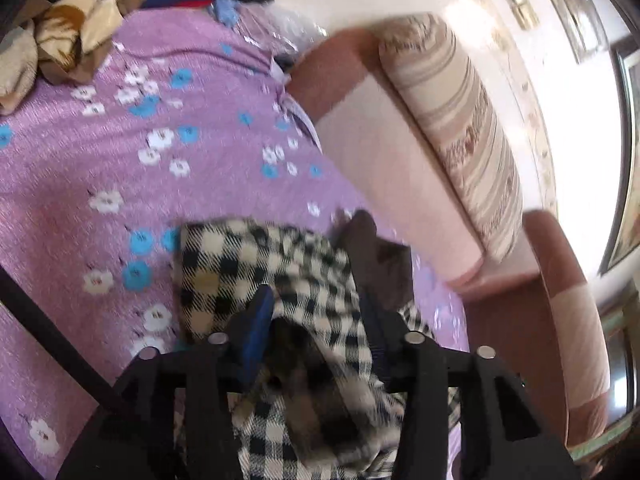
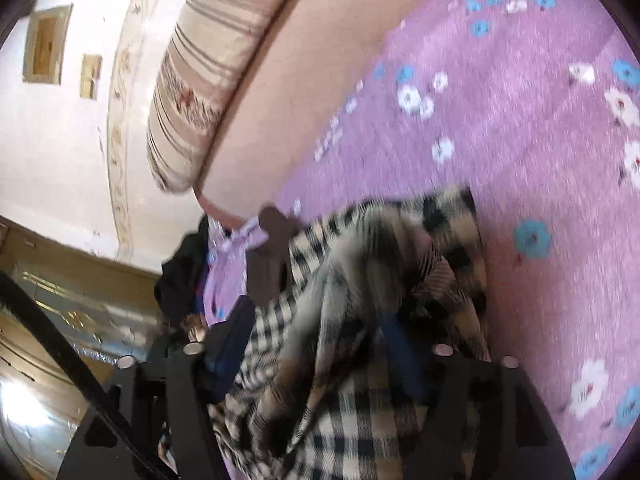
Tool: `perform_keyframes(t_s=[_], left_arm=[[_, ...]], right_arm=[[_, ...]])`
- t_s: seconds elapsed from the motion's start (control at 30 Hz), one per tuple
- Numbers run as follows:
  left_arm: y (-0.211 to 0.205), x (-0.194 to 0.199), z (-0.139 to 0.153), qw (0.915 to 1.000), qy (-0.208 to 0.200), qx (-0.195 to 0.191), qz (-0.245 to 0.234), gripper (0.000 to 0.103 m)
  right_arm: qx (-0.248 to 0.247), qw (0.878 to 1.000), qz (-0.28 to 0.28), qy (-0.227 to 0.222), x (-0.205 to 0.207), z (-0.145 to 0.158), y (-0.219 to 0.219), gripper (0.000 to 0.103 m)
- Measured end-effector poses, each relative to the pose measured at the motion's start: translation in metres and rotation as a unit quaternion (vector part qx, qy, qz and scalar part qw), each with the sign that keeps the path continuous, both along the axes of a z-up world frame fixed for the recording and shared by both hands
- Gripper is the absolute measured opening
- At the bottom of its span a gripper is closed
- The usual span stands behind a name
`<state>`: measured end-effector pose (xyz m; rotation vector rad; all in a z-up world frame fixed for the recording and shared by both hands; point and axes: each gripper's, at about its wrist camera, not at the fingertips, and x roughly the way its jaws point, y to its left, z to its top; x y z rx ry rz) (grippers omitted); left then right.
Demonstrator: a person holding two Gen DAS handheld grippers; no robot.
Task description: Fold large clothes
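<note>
A black, white and tan checked garment (image 1: 248, 272) with a brown collar (image 1: 376, 256) lies bunched on the purple flowered bedspread (image 1: 120, 160). My left gripper (image 1: 316, 320) is shut on a fold of it, cloth filling the space between the blue-padded fingers (image 1: 256, 320). In the right wrist view the same garment (image 2: 360, 360) drapes over my right gripper (image 2: 320, 332), which is shut on it; its brown collar (image 2: 272, 256) points toward the headboard. The fingertips are partly hidden by cloth.
A pink padded headboard (image 1: 380, 152) with a striped pillow (image 1: 460, 120) runs along the bed's edge. A heap of tan and dark clothes (image 1: 68, 28) lies at the far corner. The bedspread (image 2: 520, 120) is bare beyond the garment.
</note>
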<state>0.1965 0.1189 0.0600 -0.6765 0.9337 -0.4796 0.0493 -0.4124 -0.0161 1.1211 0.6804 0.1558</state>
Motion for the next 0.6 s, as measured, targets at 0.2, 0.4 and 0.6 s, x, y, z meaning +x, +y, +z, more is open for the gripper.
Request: perform_keyframes(t_s=[0.2,0.4,0.6], left_arm=[[0.007,-0.004,0.015,0.9991,-0.004,0.032,0.027,0.051],[0.019,-0.033,0.035,0.9903,-0.037,0.127,0.041,0.063],[0.037,-0.066,0.028,0.975,-0.035,0.217,0.03,0.063]], right_arm=[[-0.026,0.999,-0.036,-0.011,-0.005,0.016,-0.011,0.072],[-0.141,0.986,0.069,-0.054,-0.02,0.064,0.049,0.068],[-0.235,0.942,0.237,-0.026,-0.046,0.047,0.162,0.042]])
